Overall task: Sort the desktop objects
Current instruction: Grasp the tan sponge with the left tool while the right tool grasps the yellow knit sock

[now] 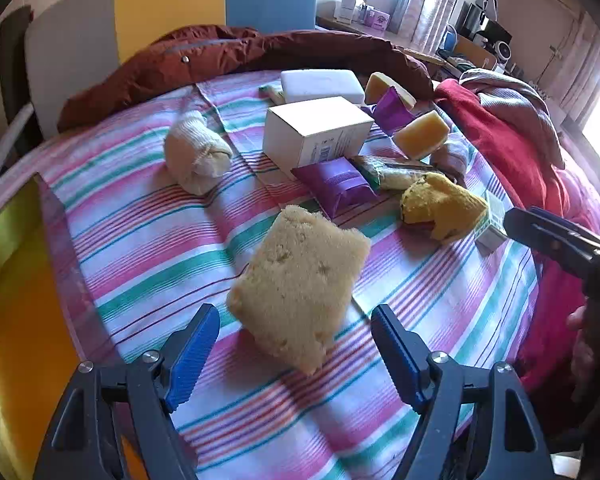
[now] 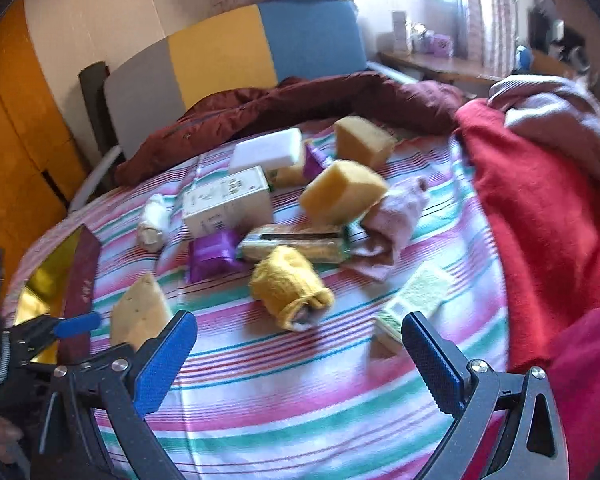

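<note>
My left gripper [image 1: 296, 346] is open over the striped cloth [image 1: 148, 240]. A tan sponge [image 1: 300, 280] lies tilted just ahead of its blue pads, untouched. My right gripper [image 2: 300, 356] is open with only cloth between its fingers. Just beyond it sit a yellow sock roll [image 2: 288, 288] and a small green-and-white box [image 2: 412, 300]. Further back are a white carton [image 1: 316, 132], a flat white box [image 1: 320, 84], purple packets [image 1: 336, 186], yellow sponges [image 1: 420, 134], a cream sock roll [image 1: 196, 156], a pink sock [image 2: 396, 216] and a green-wrapped packet [image 2: 296, 242].
A dark red box with a gold lining [image 2: 80, 272] stands open at the left edge of the cloth. A maroon jacket [image 1: 240, 52] lies across the back. A red blanket [image 2: 540, 208] is heaped on the right. A person's hand [image 1: 584, 344] holds the right gripper.
</note>
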`<state>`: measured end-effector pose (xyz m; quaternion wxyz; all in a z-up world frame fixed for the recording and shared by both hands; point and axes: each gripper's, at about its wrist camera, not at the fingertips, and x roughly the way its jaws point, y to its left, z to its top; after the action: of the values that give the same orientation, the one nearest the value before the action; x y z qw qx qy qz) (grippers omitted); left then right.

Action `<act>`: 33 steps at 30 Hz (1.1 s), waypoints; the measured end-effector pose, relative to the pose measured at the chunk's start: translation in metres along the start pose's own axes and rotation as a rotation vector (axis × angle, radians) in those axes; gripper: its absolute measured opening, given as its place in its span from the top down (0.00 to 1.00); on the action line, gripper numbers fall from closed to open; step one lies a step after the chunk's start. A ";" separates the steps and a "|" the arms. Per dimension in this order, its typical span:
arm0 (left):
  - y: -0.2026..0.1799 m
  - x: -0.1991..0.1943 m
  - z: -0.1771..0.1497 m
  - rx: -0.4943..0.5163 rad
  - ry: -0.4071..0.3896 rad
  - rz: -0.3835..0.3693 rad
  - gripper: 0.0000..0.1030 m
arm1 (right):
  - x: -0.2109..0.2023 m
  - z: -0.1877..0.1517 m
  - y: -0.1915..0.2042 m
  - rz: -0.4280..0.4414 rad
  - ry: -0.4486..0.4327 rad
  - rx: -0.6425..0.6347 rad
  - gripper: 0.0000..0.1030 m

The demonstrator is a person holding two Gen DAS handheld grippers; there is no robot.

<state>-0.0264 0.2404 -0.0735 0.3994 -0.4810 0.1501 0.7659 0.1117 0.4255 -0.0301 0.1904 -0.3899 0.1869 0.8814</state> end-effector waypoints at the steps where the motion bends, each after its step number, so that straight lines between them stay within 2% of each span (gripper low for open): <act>1: 0.000 0.002 0.002 -0.006 0.003 0.001 0.23 | 0.004 0.002 0.001 -0.003 0.004 -0.003 0.00; 5: 0.004 0.016 0.006 -0.021 0.019 -0.015 0.25 | 0.025 0.012 0.004 0.012 0.033 0.008 0.01; 8: -0.001 0.023 0.006 0.005 0.023 0.012 0.32 | 0.041 0.021 0.006 -0.006 0.046 0.007 0.01; 10: -0.003 0.025 0.005 0.020 0.020 0.028 0.34 | 0.054 0.024 0.007 -0.002 0.068 -0.001 0.04; 14: -0.004 0.025 0.004 0.035 -0.001 0.033 0.37 | 0.071 0.026 0.006 -0.013 0.110 -0.012 0.25; 17: -0.007 0.027 0.003 0.043 -0.021 0.038 0.39 | 0.081 0.021 0.004 -0.003 0.148 -0.008 0.32; 19: -0.007 0.025 0.002 0.044 -0.038 0.035 0.42 | 0.086 0.017 0.004 0.008 0.169 -0.008 0.39; 20: -0.008 0.025 0.002 0.044 -0.043 0.036 0.42 | 0.089 0.014 0.003 0.014 0.177 -0.003 0.46; 27: -0.008 0.013 -0.001 -0.002 -0.090 0.025 0.46 | 0.081 0.012 0.003 0.039 0.154 -0.005 0.55; 33: -0.009 -0.013 -0.002 -0.041 -0.141 0.033 0.46 | 0.061 0.011 0.011 0.079 0.125 -0.014 0.55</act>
<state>-0.0156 0.2386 -0.0620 0.3865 -0.4313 0.1137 0.8073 0.0620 0.4326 -0.0676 0.1406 -0.4376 0.2074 0.8635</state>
